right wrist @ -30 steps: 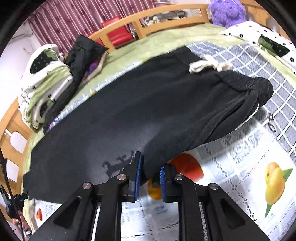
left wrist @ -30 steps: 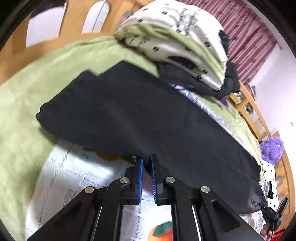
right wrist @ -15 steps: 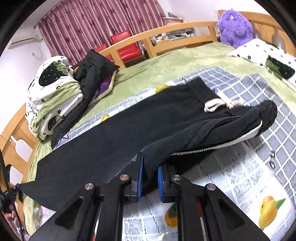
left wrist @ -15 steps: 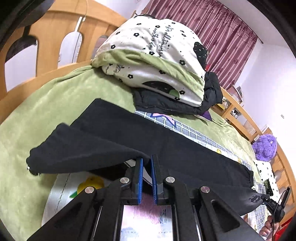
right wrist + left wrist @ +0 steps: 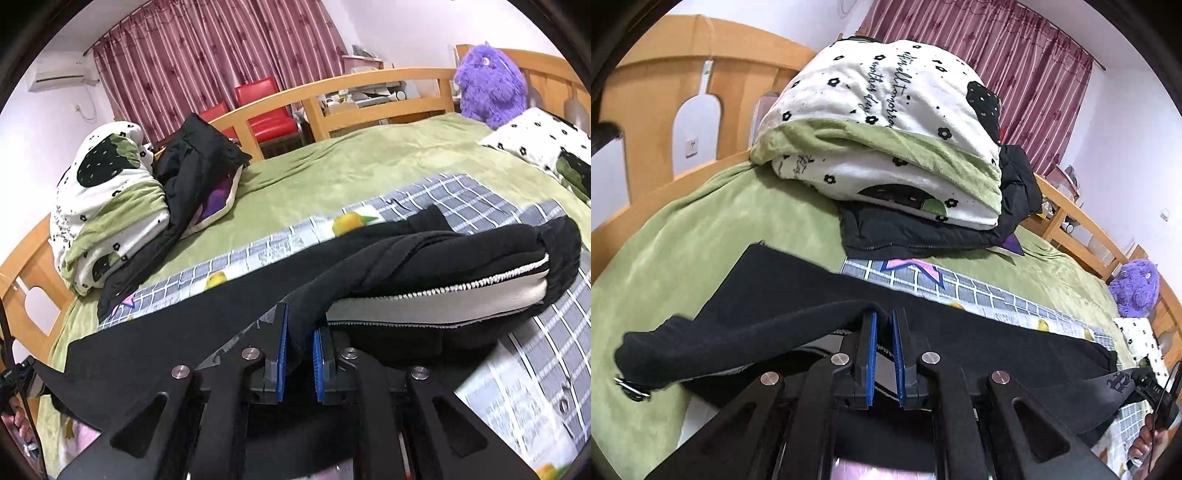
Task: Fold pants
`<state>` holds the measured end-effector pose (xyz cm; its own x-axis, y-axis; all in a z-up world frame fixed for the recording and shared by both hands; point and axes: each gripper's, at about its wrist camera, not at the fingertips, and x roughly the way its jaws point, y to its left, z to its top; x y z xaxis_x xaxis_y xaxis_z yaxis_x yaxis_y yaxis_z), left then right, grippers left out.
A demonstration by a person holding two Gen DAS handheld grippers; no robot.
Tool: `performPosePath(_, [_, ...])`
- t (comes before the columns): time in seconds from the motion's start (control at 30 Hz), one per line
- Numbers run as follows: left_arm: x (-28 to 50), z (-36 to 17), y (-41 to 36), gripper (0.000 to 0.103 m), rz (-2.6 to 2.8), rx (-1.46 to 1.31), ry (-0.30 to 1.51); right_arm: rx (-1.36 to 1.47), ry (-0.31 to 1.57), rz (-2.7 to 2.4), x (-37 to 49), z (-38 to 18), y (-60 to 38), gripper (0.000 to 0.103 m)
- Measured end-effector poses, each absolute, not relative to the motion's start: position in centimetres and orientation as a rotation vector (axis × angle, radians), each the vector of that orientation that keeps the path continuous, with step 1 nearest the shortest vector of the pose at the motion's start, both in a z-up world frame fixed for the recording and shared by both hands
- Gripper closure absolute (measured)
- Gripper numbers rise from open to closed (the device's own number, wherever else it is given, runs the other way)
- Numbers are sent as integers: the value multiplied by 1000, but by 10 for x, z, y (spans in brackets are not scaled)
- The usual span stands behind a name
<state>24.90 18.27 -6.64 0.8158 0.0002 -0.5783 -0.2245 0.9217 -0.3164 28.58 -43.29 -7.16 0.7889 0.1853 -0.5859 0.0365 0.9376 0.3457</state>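
Black pants point(image 5: 798, 295) lie lengthwise across the bed, folded over onto themselves. My left gripper point(image 5: 884, 321) is shut on the near edge of a pant leg, whose cuff point(image 5: 646, 354) hangs to the left. My right gripper point(image 5: 300, 330) is shut on the pants point(image 5: 369, 258) near the waist, where the rolled waistband and white lining point(image 5: 443, 291) lie to the right. The far layer lies flat on the checked cloth point(image 5: 461, 199).
A folded flowered quilt point(image 5: 886, 125) on a black jacket point(image 5: 923, 236) sits at the bed's head. A purple plush toy point(image 5: 487, 81) and a pillow point(image 5: 535, 144) are at the far end. A wooden bed rail point(image 5: 369, 85) and red chairs point(image 5: 266, 110) stand behind. Green blanket point(image 5: 701, 229) surrounds the pants.
Both grippers have carried the near edge of the pants forward and down over the far half. The pants, lifted and spread before, now lie doubled.
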Motion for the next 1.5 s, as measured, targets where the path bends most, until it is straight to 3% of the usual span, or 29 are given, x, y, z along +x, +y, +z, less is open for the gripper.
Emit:
performPosePath(0.43, [317, -114, 167, 94, 187, -338, 671, 221, 784, 16, 385, -116, -405, 89])
performPosePath(0.53, [312, -114, 163, 91, 187, -328, 697, 155, 812, -10, 384, -118, -398, 82])
performPosePath(0.6, [305, -109, 160, 80, 151, -324, 722, 153, 805, 8, 373, -111, -397, 58])
performPosePath(0.67, [296, -103, 157, 69, 125, -315, 728, 155, 810, 17, 362, -104, -397, 51])
performPosePath(0.83, [261, -87, 144, 46, 105, -256, 718, 110, 813, 14, 315, -86, -391, 50])
performPosePath(1.2, [198, -94, 125, 39, 53, -289, 791, 100, 781, 11, 211, -72, -387, 45])
performPosePath(1.5, [168, -123, 137, 39, 74, -340, 841, 199, 845, -3, 191, -94, -399, 45])
